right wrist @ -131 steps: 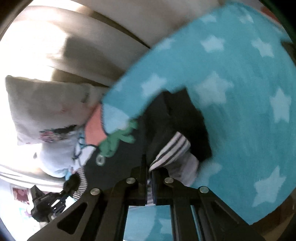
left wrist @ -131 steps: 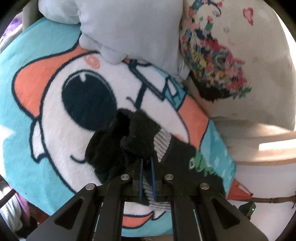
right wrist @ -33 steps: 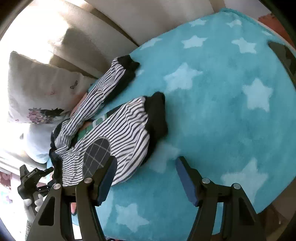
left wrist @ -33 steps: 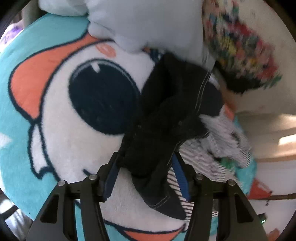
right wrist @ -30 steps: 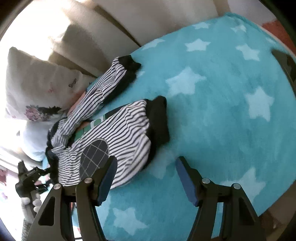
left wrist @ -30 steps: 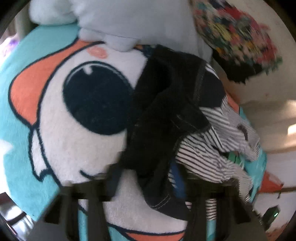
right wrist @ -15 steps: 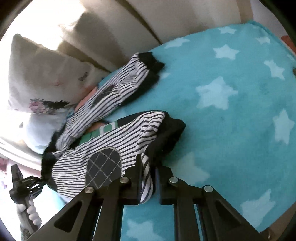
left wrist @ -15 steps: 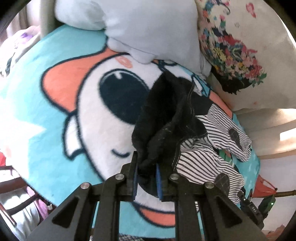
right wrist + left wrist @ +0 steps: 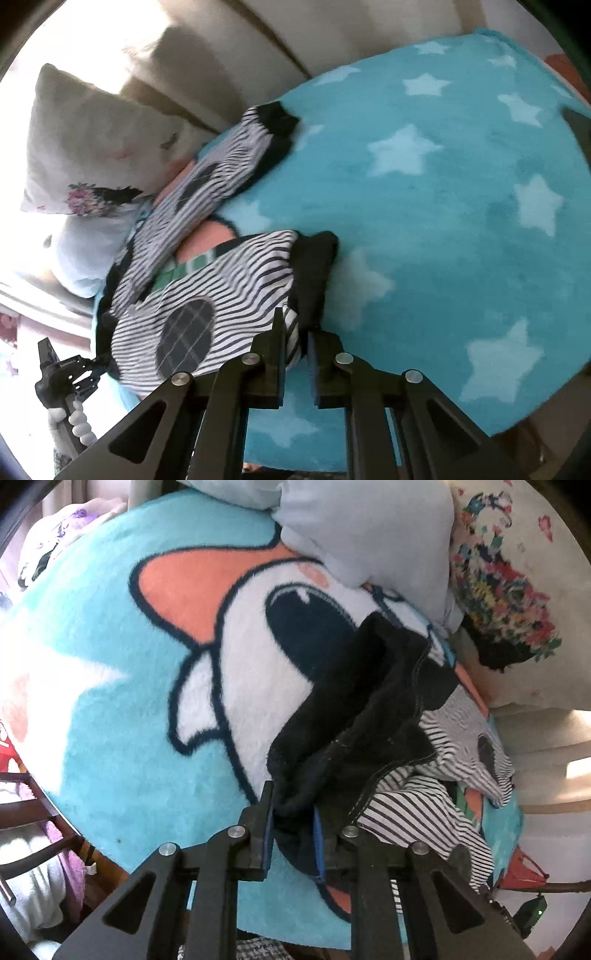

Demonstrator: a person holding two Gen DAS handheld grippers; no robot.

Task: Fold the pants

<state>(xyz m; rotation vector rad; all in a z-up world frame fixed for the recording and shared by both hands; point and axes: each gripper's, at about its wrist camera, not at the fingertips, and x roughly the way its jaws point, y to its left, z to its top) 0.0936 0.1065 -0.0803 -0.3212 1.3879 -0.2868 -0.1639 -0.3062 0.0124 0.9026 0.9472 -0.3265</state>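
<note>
Small striped pants (image 9: 221, 288) with black cuffs and a black waistband lie spread on a teal star blanket (image 9: 461, 206). My left gripper (image 9: 293, 808) is shut on the black waistband (image 9: 369, 709), bunched between the blue pads. My right gripper (image 9: 295, 343) is shut on the near leg by its black cuff (image 9: 314, 273). The far leg (image 9: 225, 166) stretches toward the couch back. The left gripper also shows in the right wrist view (image 9: 88, 369) at the waist end.
A floral cushion (image 9: 517, 590) and a pale blue pillow (image 9: 369, 528) sit behind the waistband. A beige couch back (image 9: 229, 48) rises beyond the blanket. A dark chair frame (image 9: 29, 830) stands at the lower left.
Both grippers were open around the pants a second ago; both have since shut, left on the waistband and right on the near leg cuff. The pants now lie stretched out.
</note>
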